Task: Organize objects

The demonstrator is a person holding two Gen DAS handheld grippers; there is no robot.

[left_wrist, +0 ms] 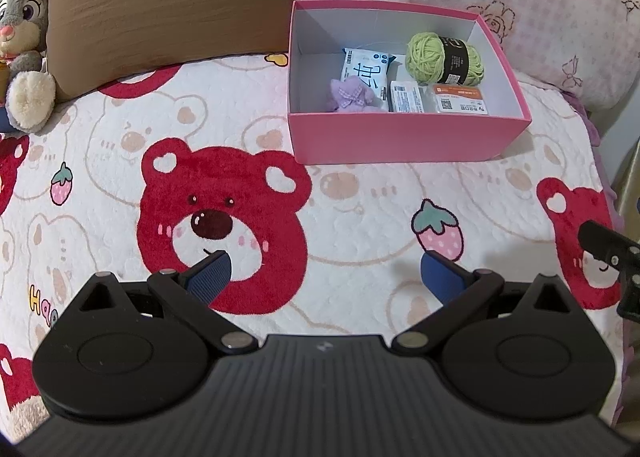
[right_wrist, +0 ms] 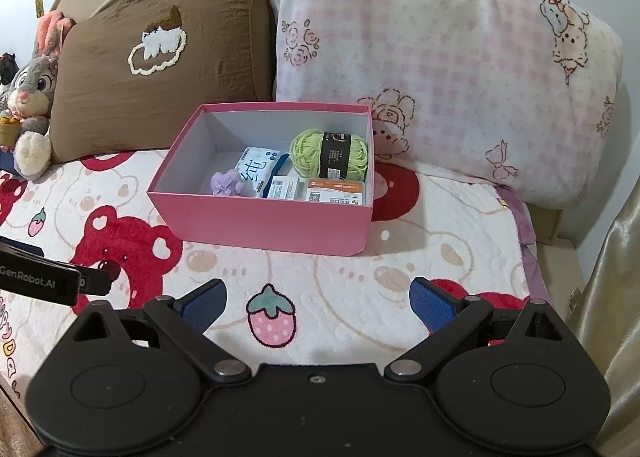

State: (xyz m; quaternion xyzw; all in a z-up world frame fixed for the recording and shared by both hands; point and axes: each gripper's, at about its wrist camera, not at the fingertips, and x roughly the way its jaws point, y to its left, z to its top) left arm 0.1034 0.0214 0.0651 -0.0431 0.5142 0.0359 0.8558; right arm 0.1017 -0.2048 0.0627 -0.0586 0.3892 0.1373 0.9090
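A pink box (left_wrist: pixel 400 139) (right_wrist: pixel 264 223) stands open on the bear-print blanket. Inside it lie a green yarn ball (left_wrist: pixel 440 55) (right_wrist: pixel 328 153), a white tissue pack (left_wrist: pixel 366 71) (right_wrist: pixel 256 169), a small purple plush (left_wrist: pixel 350 97) (right_wrist: pixel 226 183), a small white packet (left_wrist: pixel 406 97) (right_wrist: pixel 282 189) and an orange-labelled case (left_wrist: pixel 460 99) (right_wrist: pixel 336 191). My left gripper (left_wrist: pixel 326 275) hangs open over the blanket, short of the box, with nothing between its blue pads. My right gripper (right_wrist: pixel 318 299) is open too, above a strawberry print, also empty.
A brown pillow (left_wrist: pixel 192 5) (right_wrist: pixel 160 69) and a pink checked pillow (left_wrist: pixel 540 9) (right_wrist: pixel 440 69) lean behind the box. A grey rabbit plush (left_wrist: pixel 24 37) (right_wrist: pixel 32 97) sits at far left. The bed's right edge (right_wrist: pixel 560 249) drops off beside a gold curtain.
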